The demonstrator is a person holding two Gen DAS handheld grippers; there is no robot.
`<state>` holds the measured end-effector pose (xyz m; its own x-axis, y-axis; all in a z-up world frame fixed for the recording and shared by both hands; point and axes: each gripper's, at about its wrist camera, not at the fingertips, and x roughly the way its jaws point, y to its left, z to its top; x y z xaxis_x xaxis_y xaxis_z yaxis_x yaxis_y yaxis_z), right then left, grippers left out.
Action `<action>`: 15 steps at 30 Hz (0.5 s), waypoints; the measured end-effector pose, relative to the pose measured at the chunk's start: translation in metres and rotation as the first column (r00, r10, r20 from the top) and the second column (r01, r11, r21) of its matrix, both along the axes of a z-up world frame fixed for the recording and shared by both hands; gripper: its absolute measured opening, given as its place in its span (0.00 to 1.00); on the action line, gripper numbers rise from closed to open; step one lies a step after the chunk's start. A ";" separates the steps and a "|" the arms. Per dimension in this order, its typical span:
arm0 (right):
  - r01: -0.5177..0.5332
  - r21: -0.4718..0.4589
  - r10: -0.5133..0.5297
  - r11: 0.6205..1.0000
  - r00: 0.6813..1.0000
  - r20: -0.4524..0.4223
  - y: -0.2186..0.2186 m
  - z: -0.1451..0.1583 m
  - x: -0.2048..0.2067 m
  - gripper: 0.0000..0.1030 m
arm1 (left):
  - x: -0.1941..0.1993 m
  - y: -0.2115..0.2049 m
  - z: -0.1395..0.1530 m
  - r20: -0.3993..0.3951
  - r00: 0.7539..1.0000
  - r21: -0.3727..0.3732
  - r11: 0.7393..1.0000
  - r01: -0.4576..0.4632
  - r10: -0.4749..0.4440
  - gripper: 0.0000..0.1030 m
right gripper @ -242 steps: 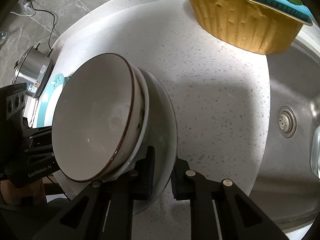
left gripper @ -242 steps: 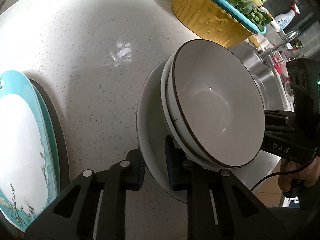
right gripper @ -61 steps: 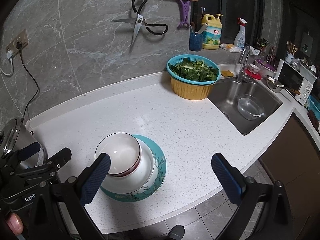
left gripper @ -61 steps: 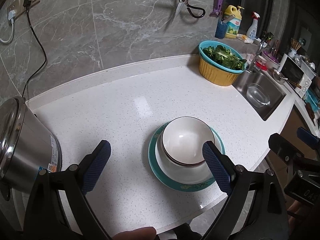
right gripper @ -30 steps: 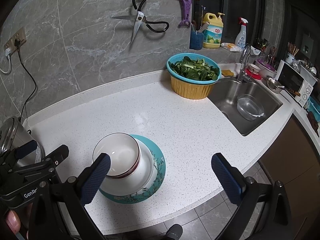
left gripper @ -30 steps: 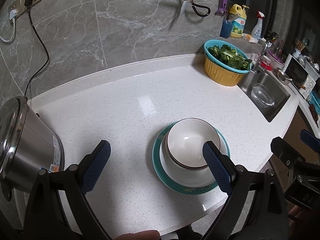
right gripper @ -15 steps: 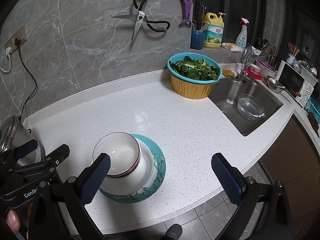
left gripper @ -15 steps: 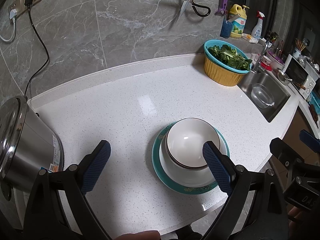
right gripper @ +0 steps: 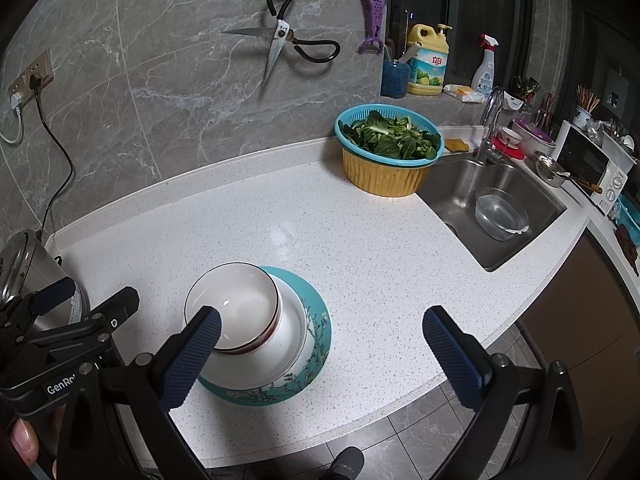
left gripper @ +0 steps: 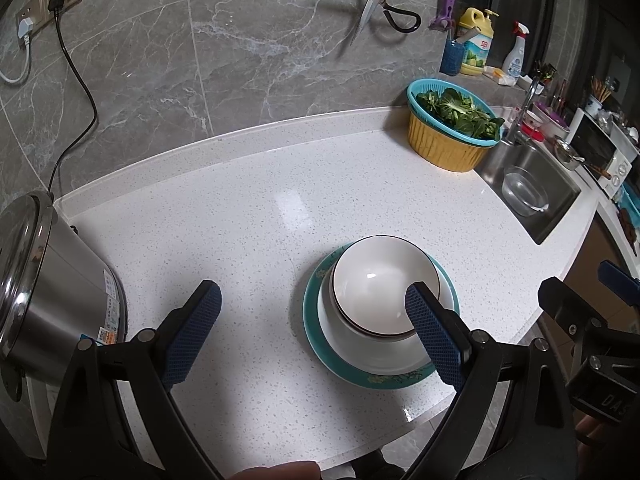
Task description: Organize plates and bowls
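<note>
A stack stands near the front edge of the white counter: a teal floral plate (left gripper: 320,354) (right gripper: 316,344) at the bottom, a white plate (left gripper: 380,360) (right gripper: 280,352) on it, and white bowls with a dark rim (left gripper: 380,284) (right gripper: 232,304) on top. My left gripper (left gripper: 312,326) is open and empty, held high above the counter, left of the stack. My right gripper (right gripper: 320,340) is open and empty, held high, right of the stack. Each gripper also shows in the other's view: the right one (left gripper: 580,320), the left one (right gripper: 72,320).
A steel rice cooker (left gripper: 44,296) stands at the left with a black cord to the wall. A yellow tub with a blue colander of greens (right gripper: 390,152) sits by the sink (right gripper: 500,208), which holds a clear bowl. Scissors and bottles are at the back wall.
About eight seconds ago both grippers were shut on the white plate under the bowls. Now that plate rests on the teal plate, and both grippers are open and pulled back high. Almost still over the last second.
</note>
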<state>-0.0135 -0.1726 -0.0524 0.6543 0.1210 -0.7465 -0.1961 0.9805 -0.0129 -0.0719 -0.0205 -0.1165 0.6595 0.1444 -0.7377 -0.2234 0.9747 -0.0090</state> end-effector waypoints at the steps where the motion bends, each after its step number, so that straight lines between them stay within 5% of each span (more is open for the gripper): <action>1: -0.001 -0.001 0.001 1.000 1.000 0.000 0.000 -0.001 0.000 1.00 | 0.000 0.000 0.000 0.000 1.000 0.000 1.000 -0.001 0.001 0.91; 15: -0.005 -0.001 0.005 1.000 1.000 -0.005 -0.001 -0.002 0.000 1.00 | 0.000 -0.001 -0.001 -0.002 1.000 0.001 1.000 -0.001 0.001 0.91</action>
<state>-0.0131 -0.1731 -0.0545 0.6502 0.1237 -0.7496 -0.2012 0.9795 -0.0130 -0.0722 -0.0215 -0.1171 0.6581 0.1458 -0.7387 -0.2247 0.9744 -0.0078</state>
